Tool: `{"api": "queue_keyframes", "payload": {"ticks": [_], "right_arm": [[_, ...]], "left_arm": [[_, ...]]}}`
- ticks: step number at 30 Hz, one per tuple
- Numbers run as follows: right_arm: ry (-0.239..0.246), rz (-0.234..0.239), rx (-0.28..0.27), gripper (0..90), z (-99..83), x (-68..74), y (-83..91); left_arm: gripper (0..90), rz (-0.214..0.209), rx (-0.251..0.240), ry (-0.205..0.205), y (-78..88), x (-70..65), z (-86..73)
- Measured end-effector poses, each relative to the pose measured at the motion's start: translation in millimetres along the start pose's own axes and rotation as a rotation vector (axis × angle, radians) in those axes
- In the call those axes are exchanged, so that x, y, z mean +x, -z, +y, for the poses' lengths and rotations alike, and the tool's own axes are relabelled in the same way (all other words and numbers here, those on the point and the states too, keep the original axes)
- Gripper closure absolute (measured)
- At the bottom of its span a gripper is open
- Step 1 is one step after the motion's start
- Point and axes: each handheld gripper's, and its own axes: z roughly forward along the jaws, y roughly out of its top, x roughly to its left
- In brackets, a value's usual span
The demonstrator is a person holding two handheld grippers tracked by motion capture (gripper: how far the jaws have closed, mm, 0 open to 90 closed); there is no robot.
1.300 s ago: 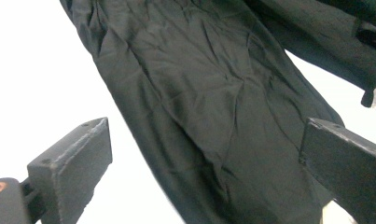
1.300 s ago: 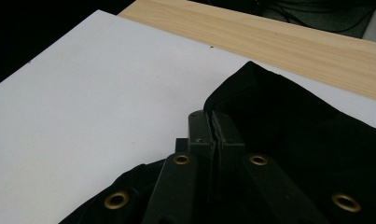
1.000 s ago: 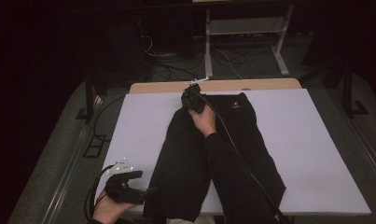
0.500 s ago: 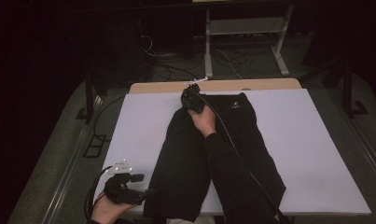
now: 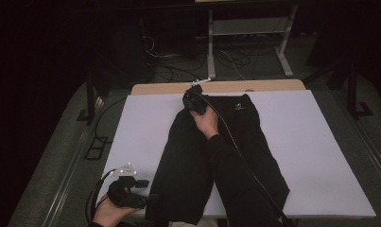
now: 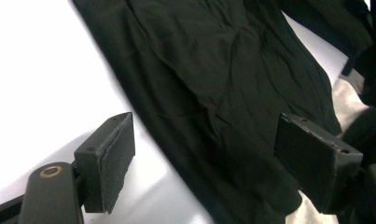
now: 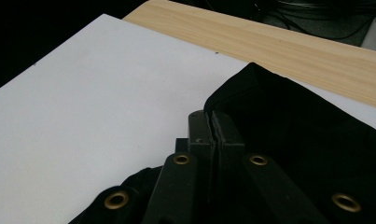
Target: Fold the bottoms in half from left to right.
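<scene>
A black garment [image 5: 188, 161] with a small white logo lies lengthwise on the white board [image 5: 311, 142]. At its far end my right gripper [image 5: 194, 97] is shut on the cloth's top edge; in the right gripper view the jaws [image 7: 212, 126] stand pressed together on the black garment [image 7: 288, 112]. Near the board's front left corner my left gripper [image 5: 152, 198] points at the garment's near hem. Its jaws have just been closing. In the left gripper view they [image 6: 209, 163] stand wide apart with the garment's [image 6: 213, 70] lower edge between them, and the pads are clear of it.
A wooden table edge [image 5: 273, 86] runs behind the board. Beyond it are dark floor, cables and a metal frame [image 5: 247, 28]. The person's right forearm in a black sleeve [image 5: 235, 175] lies along the garment. White board surface is bare on both sides of the garment.
</scene>
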Motion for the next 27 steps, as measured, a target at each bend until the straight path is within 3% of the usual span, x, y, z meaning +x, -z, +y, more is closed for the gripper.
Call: {"api": "queue_keyframes", "payload": {"ticks": [5,7,13,22,27], "right_arm": [[0.0,0.004,-0.001,86.2,0.2,0.5,0.5],[0.002,0.006,-0.003,86.2,0.4,0.6,0.6],[0.001,0.01,-0.007,86.2,0.4,1.1,0.3],[0.009,0.01,-0.016,86.2,2.9,0.2,4.9],[0.014,0.011,-0.012,86.2,3.4,0.4,6.5]], "left_arm": [[24.4,-0.022,0.005,0.011,-1.5,4.2,-0.6],[30.4,-0.037,0.003,0.014,-2.6,4.1,-1.0],[55.4,-0.096,0.057,-0.057,-10.3,-1.4,2.7],[86.3,-0.064,0.087,-0.033,-11.9,1.2,3.6],[88.5,-0.053,0.097,-0.03,-11.3,-0.3,4.7]]}}
